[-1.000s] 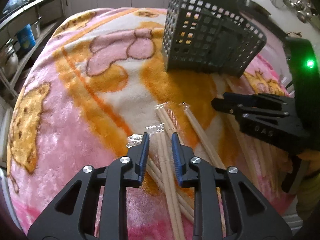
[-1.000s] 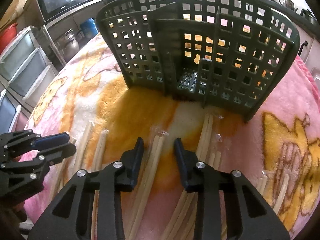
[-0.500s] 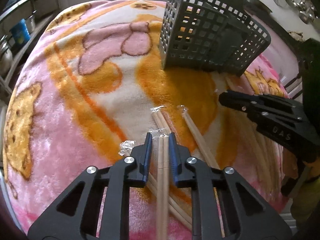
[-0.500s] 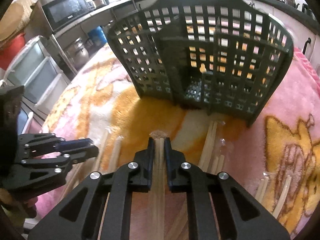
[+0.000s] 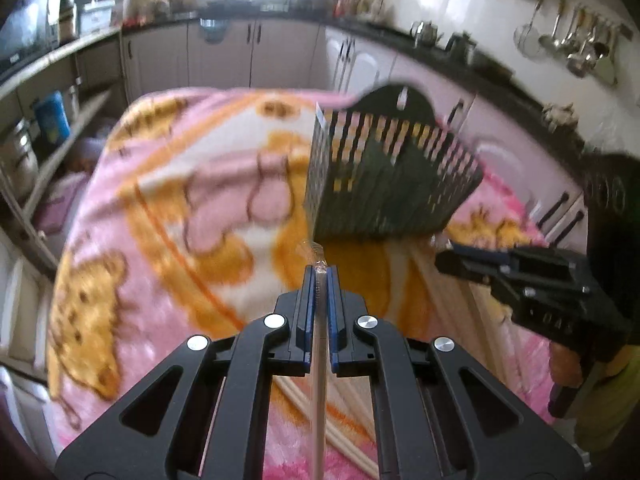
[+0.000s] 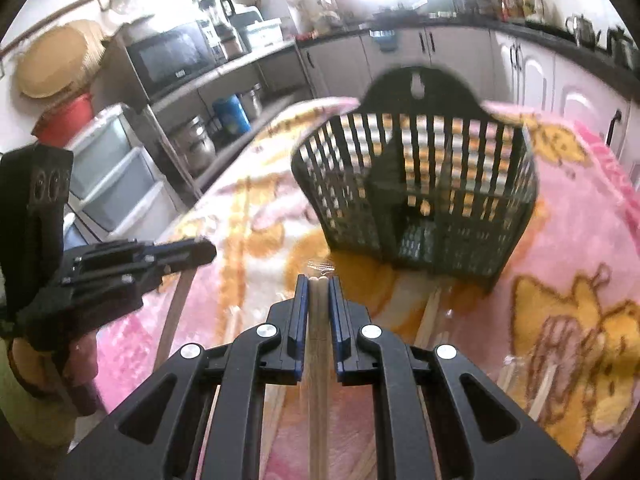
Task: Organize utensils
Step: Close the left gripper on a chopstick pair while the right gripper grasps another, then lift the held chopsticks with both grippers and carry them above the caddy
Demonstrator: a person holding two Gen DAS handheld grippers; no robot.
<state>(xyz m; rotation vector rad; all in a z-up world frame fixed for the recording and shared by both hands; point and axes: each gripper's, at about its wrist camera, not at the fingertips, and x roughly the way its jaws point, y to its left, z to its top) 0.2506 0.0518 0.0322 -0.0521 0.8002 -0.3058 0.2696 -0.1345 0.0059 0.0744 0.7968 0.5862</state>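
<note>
Pinching a plastic-wrapped pair of wooden chopsticks, the left gripper hangs above the pink-and-orange fleece blanket; the right gripper clamps another wrapped pair, facing the dark slotted plastic basket.

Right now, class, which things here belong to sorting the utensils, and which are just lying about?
Job: wrapped chopsticks in left tool; chopsticks in right tool; basket.

Lying about: microwave; blue jar; hanging ladles.

Below my fingers a pink and orange blanket covers the bench. On it stands a dark basket, with wrapped chopsticks lying loose nearby.
</note>
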